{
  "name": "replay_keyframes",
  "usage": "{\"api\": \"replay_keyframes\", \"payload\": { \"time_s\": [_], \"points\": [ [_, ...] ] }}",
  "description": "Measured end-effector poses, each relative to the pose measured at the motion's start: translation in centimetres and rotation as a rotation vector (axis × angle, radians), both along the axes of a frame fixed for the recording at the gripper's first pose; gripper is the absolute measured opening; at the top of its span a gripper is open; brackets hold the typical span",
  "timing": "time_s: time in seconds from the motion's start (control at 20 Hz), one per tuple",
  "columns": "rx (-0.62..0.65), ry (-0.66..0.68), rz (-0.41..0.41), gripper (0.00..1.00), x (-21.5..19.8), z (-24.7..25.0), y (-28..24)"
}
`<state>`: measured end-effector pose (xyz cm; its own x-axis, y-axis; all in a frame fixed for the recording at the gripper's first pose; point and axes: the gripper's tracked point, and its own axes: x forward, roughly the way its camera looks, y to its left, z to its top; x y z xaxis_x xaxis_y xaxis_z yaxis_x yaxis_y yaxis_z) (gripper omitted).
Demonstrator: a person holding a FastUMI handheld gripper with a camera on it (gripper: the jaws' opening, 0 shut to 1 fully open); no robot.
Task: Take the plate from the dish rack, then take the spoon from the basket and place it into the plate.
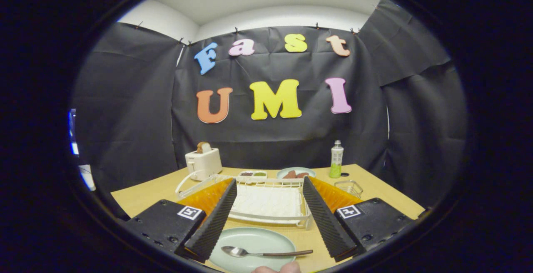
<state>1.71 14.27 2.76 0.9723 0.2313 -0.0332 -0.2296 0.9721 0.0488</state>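
Between the near ends of the two fingers, on the tan table (pixel 141 196): one pale green plate (pixel 250 239), flat, with one spoon (pixel 266 253) lying across its near half, bowl to the left, dark handle running right and reaching past the plate's right rim.

Gripper (pixel 266 217): fingers spread wide apart, holding nothing; the ribbed black pads (pixel 214 219) stand to either side of the plate, above the table. A fingertip of the person shows at the nearest edge, just below the spoon.

Beyond the plate: white wire dish rack (pixel 268 202), no plate standing in it. Far right of the rack, a small clear wire basket (pixel 349 187), contents too small to tell. Far side of the table: white toaster (pixel 203 162) with bread in the slot at far left, a small divided dish (pixel 252 174), a second plate with brownish food (pixel 295 173), a green bottle (pixel 336 160).

Judged state of task: both items appear placed; little seems left but to draw the tool away.

Risks from here:
- Handle overhangs the right rim; a brush from the right finger on withdrawal could tip or flick the spoon off.
- Plate sits close to the near table edge; a nudge toward the person could slide it over.
- Lowering the open fingers could catch the plate's rim and shift it.
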Motion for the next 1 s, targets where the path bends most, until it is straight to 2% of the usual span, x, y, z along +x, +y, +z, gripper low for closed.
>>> {"api": "replay_keyframes", "payload": {
  "time_s": [0.3,0.55,0.7,0.85,1.0],
  "points": [
    [0.015,-0.113,-0.058,1.0,-2.7,2.8,0.9],
    [-0.001,-0.149,-0.016,1.0,-4.4,3.5,4.2],
    [-0.032,-0.178,-0.034,1.0,-4.4,3.6,4.9],
    [-0.077,-0.175,-0.007,1.0,-4.6,3.1,6.4],
    [-0.064,-0.191,-0.013,1.0,-4.7,4.0,6.5]
  ]
}}
